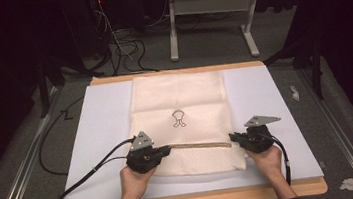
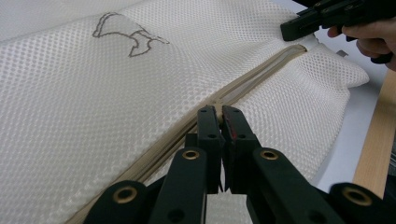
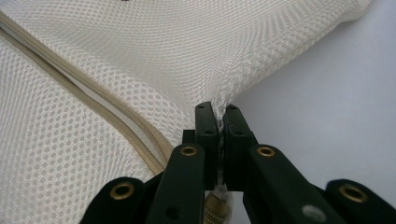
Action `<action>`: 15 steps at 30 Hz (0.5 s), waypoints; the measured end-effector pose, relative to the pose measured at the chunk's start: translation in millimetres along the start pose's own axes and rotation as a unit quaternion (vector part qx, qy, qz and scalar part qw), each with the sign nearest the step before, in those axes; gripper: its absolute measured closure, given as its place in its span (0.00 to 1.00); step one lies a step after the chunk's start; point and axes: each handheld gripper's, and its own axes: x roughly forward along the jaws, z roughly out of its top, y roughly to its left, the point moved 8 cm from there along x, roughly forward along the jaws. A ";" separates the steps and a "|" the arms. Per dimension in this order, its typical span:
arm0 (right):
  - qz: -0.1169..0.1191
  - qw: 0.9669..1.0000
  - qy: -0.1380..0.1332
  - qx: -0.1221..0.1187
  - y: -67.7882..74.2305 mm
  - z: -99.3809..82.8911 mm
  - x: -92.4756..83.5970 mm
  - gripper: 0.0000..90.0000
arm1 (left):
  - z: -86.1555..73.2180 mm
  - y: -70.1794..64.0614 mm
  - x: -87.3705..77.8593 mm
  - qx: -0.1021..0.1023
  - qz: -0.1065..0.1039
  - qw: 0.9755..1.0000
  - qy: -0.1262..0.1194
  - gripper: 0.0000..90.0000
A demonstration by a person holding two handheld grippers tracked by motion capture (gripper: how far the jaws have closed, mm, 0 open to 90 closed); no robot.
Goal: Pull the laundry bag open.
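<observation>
Zipping step under way: the cream mesh laundry bag [image 1: 182, 124] lies flat between both claws on the white desk [image 1: 103, 138]. Right claw [image 3: 218, 112] pinches the bag's corner mesh taut; left claw [image 2: 219, 112] is pressed together on the beige zipper's [image 2: 252, 79] pull. Next: draw it steadily along. Dark room beyond.

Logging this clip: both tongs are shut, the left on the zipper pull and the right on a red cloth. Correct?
Not quite. The right tongs pinch the cream mesh bag, not a red cloth, as the right gripper view shows. The left tongs are shut on the zipper pull.
</observation>
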 end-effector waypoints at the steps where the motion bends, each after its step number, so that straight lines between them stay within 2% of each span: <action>1: 0.000 1.000 0.000 0.000 0.0 0.0 0.1 0.98 | -0.4 1.2 -1.2 -0.002 0.000 1.000 -0.001 0.97; 15: -0.002 1.000 0.002 0.003 -0.2 -0.4 -0.1 0.98 | -3.7 16.7 -23.1 -0.014 0.015 1.000 -0.017 0.97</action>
